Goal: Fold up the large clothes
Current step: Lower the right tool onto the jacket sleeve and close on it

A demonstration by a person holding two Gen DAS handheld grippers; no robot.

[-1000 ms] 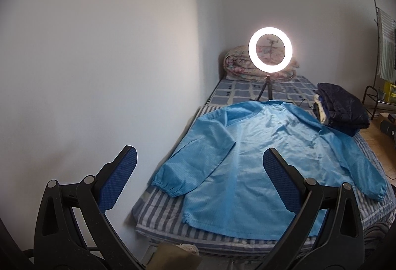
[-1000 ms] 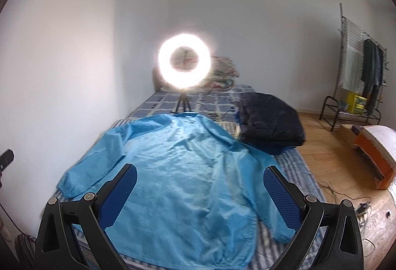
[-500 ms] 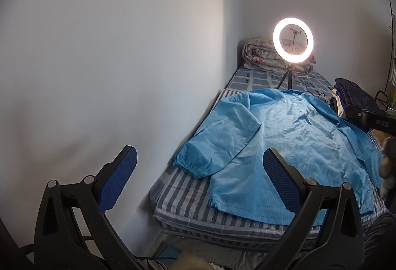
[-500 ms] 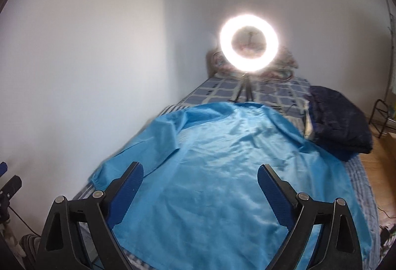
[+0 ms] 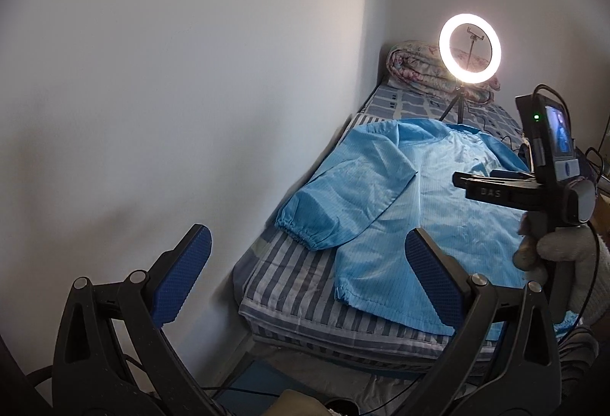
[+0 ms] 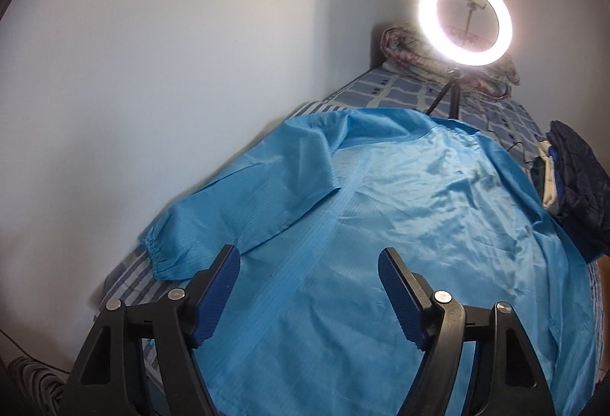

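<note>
From the left wrist view, the left gripper hangs off the near corner of the bed, jaws spread wide and holding nothing — wall on one side, mattress on the other. The blue jacket lies flat on the striped sheet, its near sleeve angled toward the wall with the elastic cuff near the mattress edge. At the right, a gloved hand carries the right gripper over the jacket. A ring light glows on its tripod at the far end, in front of a rolled quilt. Over to the right wrist view: the right gripper points down at the jacket's lower body, its jaws closing with no fabric between them yet — just bare cloth below. A dark folded pile sits just beside the far sleeve. The risk, as I read it: this thin, slippery-looking cloth could bunch, so the pads pinch one layer and drag the jacket askew, or the sleeve slides off the bed's edge if tugged toward the wall.
</note>
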